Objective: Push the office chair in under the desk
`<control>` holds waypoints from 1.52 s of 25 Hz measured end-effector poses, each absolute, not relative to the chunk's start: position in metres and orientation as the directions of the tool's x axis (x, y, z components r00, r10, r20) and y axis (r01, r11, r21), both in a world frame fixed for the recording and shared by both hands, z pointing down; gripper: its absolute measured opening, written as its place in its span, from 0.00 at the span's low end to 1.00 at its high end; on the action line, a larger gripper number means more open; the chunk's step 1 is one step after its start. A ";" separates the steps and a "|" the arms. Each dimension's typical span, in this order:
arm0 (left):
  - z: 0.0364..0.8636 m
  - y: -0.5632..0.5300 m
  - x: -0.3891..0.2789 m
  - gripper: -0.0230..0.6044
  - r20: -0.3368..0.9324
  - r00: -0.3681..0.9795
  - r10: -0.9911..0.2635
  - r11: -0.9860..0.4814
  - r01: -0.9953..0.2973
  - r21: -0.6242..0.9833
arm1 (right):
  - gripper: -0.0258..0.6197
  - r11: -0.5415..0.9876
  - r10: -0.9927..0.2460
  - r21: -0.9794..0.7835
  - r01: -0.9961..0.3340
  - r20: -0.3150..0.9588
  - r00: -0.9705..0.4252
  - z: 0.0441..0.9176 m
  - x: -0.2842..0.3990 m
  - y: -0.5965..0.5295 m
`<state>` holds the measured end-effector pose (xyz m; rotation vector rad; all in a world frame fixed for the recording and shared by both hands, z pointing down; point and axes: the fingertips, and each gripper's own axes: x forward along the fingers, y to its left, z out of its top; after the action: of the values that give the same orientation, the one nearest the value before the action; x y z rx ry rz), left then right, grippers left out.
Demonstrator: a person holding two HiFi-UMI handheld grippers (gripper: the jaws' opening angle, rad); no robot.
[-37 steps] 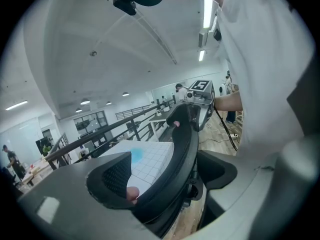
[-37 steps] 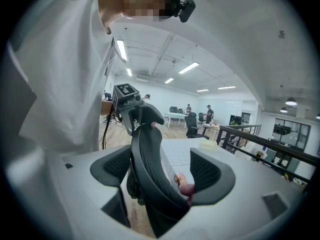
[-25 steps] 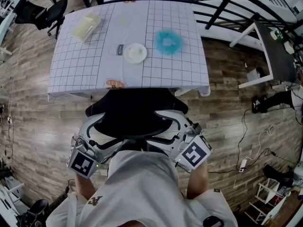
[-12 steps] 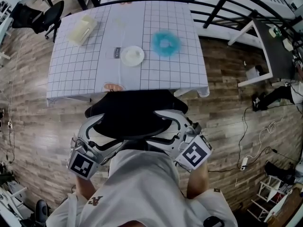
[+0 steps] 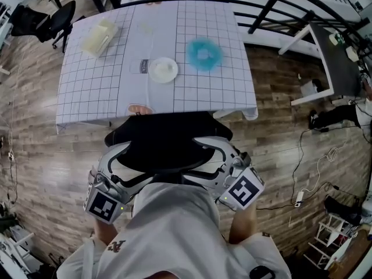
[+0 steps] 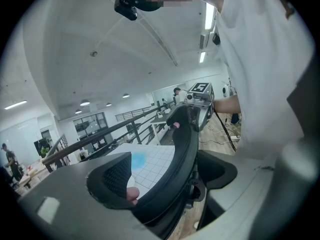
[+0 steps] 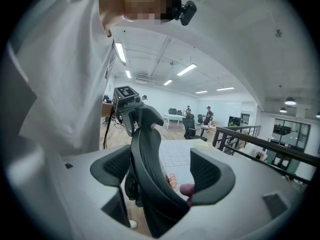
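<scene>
A floor of brown wooden planks carries a desk (image 5: 104, 80) covered with a white cloth printed with a thin grid. The office chair (image 5: 168, 138), black with a curved mesh back, stands at the near edge of the desk, and the front of its seat is already under the cloth. Compared with one second ago almost nothing differs; the desk only lies slightly nearer to the person.

The left gripper (image 5: 136, 161) has its two jaws apart around the left side of the chair's back. The right gripper (image 5: 195, 158) stands the same way around the right side.

On the cloth are one round white dish (image 5: 163, 70), one fluffy blue thing (image 5: 204, 54) and one pale yellow box (image 5: 99, 36). A second black chair (image 5: 58, 16) stands far left.
</scene>
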<state>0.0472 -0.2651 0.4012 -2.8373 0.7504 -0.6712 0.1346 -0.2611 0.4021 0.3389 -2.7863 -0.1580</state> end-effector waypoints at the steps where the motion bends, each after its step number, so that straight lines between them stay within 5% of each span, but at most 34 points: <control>1: 0.401 -0.267 0.047 0.69 0.386 0.778 -0.495 -0.869 -0.437 -0.234 | 0.62 0.964 -0.255 0.152 -0.217 0.306 -0.917 0.401 0.134 -0.263; 38: 0.398 -0.299 0.068 0.68 0.366 0.795 -0.484 -0.875 -0.427 -0.230 | 0.64 0.969 -0.241 0.132 -0.209 0.313 -0.919 0.397 0.154 -0.301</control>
<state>0.0685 -0.2990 0.3983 -2.8465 0.7257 -0.6357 0.1540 -0.3008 0.3975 0.3273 -2.7866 -0.1365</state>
